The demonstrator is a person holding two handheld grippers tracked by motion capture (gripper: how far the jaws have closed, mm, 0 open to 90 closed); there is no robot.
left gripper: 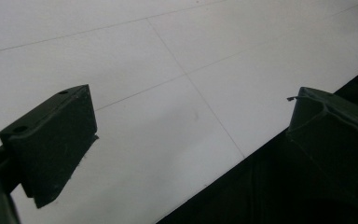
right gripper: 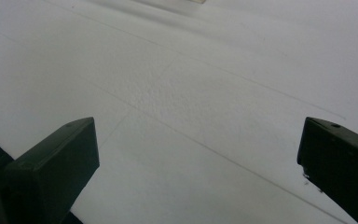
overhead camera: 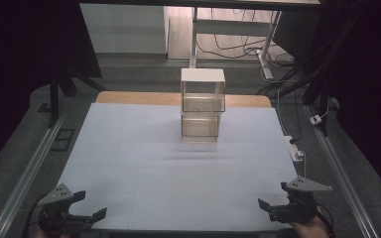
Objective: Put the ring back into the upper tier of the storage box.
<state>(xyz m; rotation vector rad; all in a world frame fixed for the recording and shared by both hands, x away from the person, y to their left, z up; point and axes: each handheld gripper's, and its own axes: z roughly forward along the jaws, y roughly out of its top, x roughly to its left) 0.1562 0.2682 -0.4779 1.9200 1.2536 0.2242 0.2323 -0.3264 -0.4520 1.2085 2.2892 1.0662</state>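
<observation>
As seen from the high view, my left gripper and right gripper sit at the near table corners, jaws spread, well apart from the stacked clear drawer boxes. In both gripper views, my jaws stand parted over bare white table cover.

Clear boxes, white table

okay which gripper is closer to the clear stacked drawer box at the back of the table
Right, though only slightly. The right gripper sits at the near right corner, the left gripper at the near left corner; the drawer box stands far back, a little right of centre.
</observation>
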